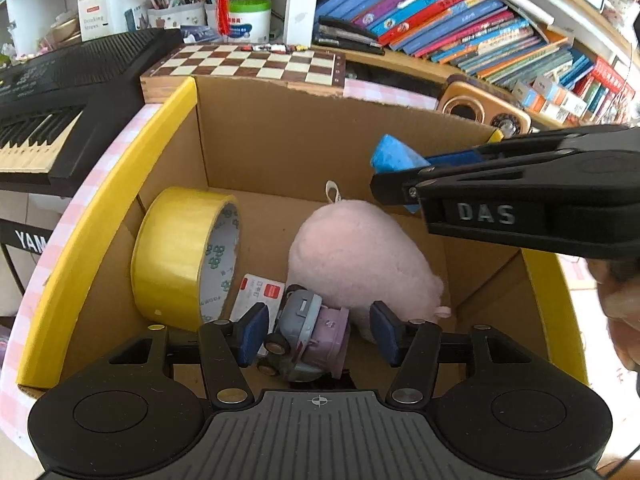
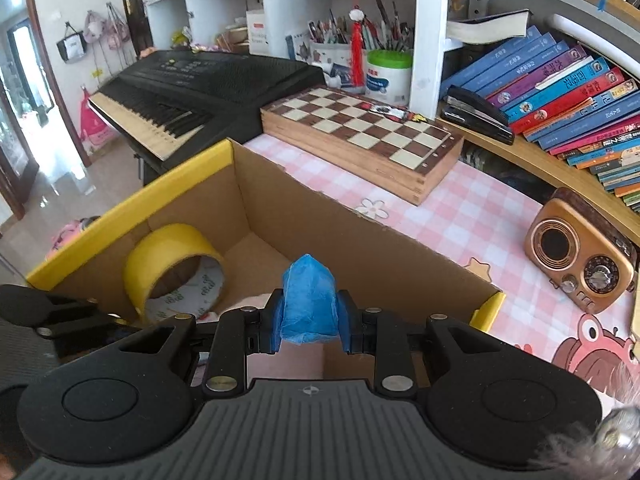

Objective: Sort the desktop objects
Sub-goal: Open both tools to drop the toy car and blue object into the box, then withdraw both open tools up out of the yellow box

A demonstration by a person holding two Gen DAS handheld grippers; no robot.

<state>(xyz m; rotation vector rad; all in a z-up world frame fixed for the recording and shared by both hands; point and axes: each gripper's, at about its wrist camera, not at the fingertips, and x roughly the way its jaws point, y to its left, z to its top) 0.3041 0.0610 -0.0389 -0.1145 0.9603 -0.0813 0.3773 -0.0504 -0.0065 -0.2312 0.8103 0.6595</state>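
A cardboard box (image 1: 280,140) with yellow rims holds a yellow tape roll (image 1: 180,256), a pink plush toy (image 1: 360,256), a small white card (image 1: 256,296) and a grey and purple toy car (image 1: 308,332). My left gripper (image 1: 318,330) is open over the box, its pads either side of the toy car and apart from it. My right gripper (image 2: 310,316) is shut on a blue crumpled packet (image 2: 308,304) and holds it over the box (image 2: 320,216). It also shows in the left wrist view (image 1: 394,160), above the plush toy. The tape roll (image 2: 168,268) shows in the right wrist view.
The box stands on a pink checked tablecloth (image 2: 460,216). Behind it lie a wooden chessboard (image 2: 360,136) and a black keyboard (image 2: 192,92). A gold retro radio (image 2: 580,252) sits to the right. Shelves with books (image 2: 560,92) and pen pots (image 2: 360,52) line the back.
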